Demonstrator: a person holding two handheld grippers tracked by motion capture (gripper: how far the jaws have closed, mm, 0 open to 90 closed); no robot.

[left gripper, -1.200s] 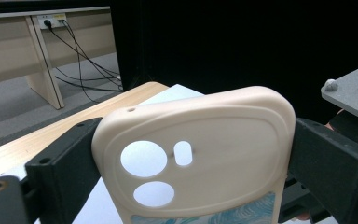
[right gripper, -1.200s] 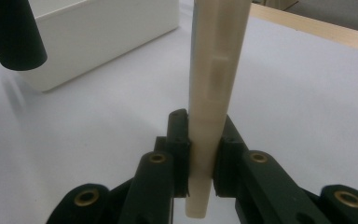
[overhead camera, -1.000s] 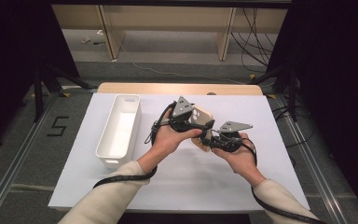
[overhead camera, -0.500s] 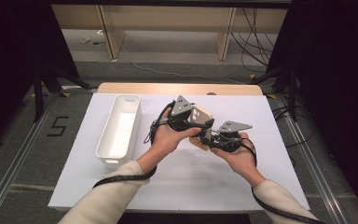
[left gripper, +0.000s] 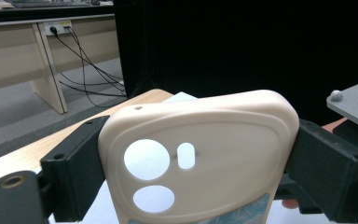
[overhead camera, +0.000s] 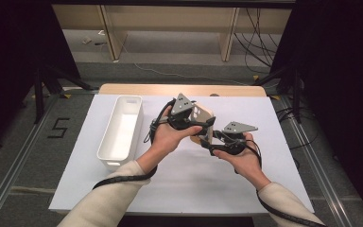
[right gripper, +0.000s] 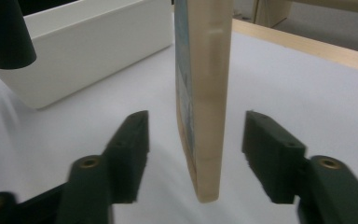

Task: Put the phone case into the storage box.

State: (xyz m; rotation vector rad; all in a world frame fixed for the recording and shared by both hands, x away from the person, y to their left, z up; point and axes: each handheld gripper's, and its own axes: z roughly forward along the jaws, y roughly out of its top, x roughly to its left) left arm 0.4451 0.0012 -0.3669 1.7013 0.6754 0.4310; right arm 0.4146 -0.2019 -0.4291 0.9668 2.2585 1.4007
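A beige phone case (overhead camera: 201, 118) with camera cut-outs is held upright above the white mat. My left gripper (overhead camera: 199, 126) is shut on it across its width; in the left gripper view both black jaws press the sides of the case (left gripper: 200, 140). My right gripper (overhead camera: 211, 141) meets the case's lower end from the right. In the right gripper view the case (right gripper: 205, 93) stands edge-on between the jaws of my right gripper (right gripper: 196, 135). Those jaws have just been opening, and both pads stand clear of the case.
A long white bin (overhead camera: 121, 130) sits on the mat left of the hands, seen also in the right gripper view (right gripper: 88, 46). The wooden table edge (overhead camera: 179, 89) runs along the back. Bare mat (overhead camera: 264, 113) lies to the right and in front.
Both hands have kept their place with the case between them. The right gripper's jaws look a little wider at the case's end than before.
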